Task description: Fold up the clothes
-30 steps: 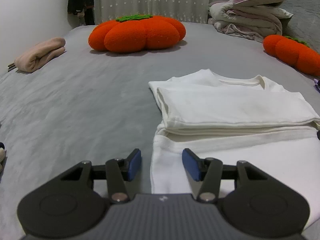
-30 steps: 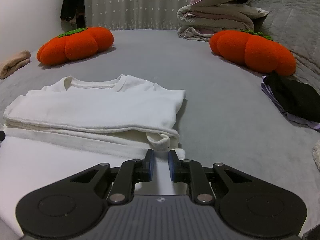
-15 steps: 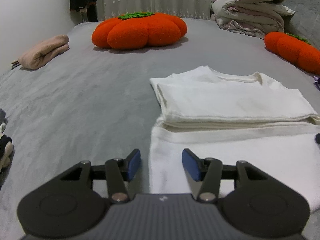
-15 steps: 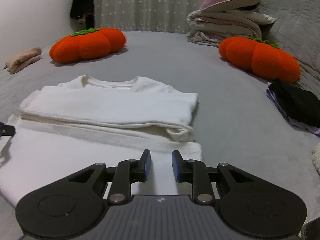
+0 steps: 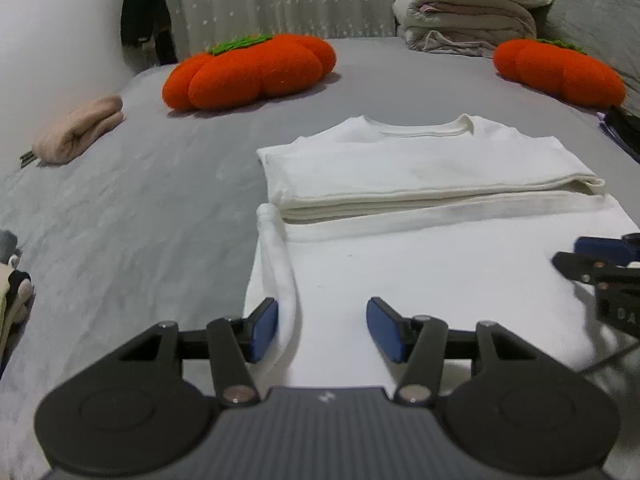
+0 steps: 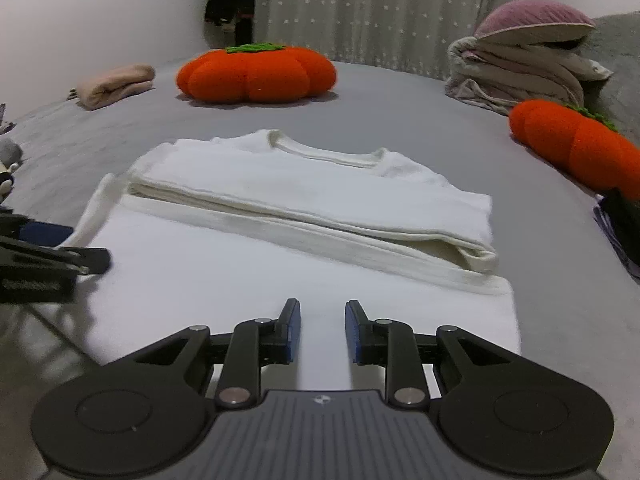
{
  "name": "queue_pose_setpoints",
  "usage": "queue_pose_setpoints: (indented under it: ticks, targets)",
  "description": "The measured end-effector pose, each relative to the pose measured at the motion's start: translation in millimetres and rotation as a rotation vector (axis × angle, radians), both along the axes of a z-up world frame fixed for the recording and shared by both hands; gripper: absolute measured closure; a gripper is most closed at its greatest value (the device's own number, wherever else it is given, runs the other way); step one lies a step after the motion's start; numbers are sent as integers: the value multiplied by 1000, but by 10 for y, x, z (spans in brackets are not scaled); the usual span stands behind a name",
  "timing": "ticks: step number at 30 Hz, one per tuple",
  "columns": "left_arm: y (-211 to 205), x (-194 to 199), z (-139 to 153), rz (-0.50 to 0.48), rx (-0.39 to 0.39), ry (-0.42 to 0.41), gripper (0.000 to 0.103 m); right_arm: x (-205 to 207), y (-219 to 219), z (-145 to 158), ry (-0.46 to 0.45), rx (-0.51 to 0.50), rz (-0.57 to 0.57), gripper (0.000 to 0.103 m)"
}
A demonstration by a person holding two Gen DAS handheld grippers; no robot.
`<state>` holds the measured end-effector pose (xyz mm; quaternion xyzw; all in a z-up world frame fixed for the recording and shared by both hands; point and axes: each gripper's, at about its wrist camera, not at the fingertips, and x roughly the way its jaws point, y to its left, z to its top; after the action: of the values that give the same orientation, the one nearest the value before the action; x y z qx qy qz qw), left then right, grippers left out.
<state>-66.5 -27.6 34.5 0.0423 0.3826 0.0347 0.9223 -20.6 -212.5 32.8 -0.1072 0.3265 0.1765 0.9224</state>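
Nearly on the hem: both claws over the shirt's near panel

Left wrist view. Shows the white shirt [image 5: 420, 272] flat on the grey bed [image 5: 140, 220], collar at the far end, upper part already folded into a thick band running left to right. Leaves one flat panel nearest the camera. Has the left claw [image 5: 322, 322] apart, nothing clamped. Puts the shirt's rolled left edge [image 5: 280, 280] inside the gap, just beside the left pad — touching or not, cannot tell. Catches the right claw [image 5: 592, 258] at the picture's right margin, over the same panel's other side.

Right wrist view. Finds the right claw [image 6: 323, 326] narrowly apart, having just been opening, with bare cloth beneath and nothing pinched between the pads. Places the panel's right edge [image 6: 514, 320] beyond the right finger — off to the side, not in the gap. Shows the left claw [image 6: 60, 258] at the left margin, beside the rolled left edge.

Judged from this: next fold probably carries the near panel away toward the band, whose long axis lies crosswise to both claws. Left claw better placed on its edge; right claw likely needs a shift outward before closing.
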Motion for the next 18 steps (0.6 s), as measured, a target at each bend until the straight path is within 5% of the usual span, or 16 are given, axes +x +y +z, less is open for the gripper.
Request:
queue_pose_setpoints:
  ticks: [18]
  targets:
    - [107,7,-71,11,7,-5,44,47,-175,-49,-9,-9,-32,75]
